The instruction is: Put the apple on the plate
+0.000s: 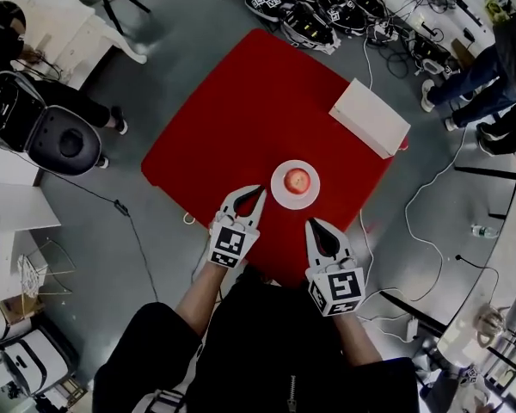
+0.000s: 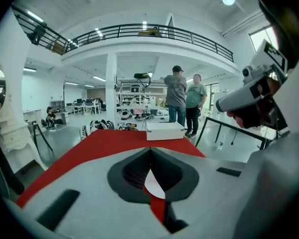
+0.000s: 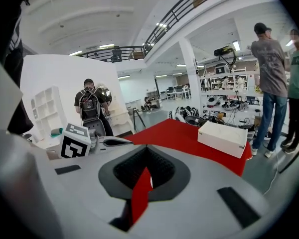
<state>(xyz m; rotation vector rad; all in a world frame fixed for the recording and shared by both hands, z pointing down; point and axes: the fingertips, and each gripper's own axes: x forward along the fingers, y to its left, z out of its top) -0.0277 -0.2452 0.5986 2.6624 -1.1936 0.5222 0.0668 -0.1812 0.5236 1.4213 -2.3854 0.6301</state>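
Now the apple (image 1: 299,180) sits mid-plate (image 1: 277,193), stem direction unclear.

Left gripper view, lower centre: the left hand-held gripper (image 2: 150,151) blocks most of the red worktop (image 2: 104,143). The plate (image 2: 154,185) shows only as a white sliver behind the meeting jaw tips.

Head view, bottom: the worktop's near corner is hidden behind the wearer's body (image 1: 267,342).

Head view, upper right: a bystander (image 1: 490,71) is cut off by the frame edge.

A white box (image 1: 370,117) is seen at the right edge of the red surface (image 1: 232,119); black gear (image 1: 305,11) is piled on the grey floor (image 1: 155,67) along the top of the frame.
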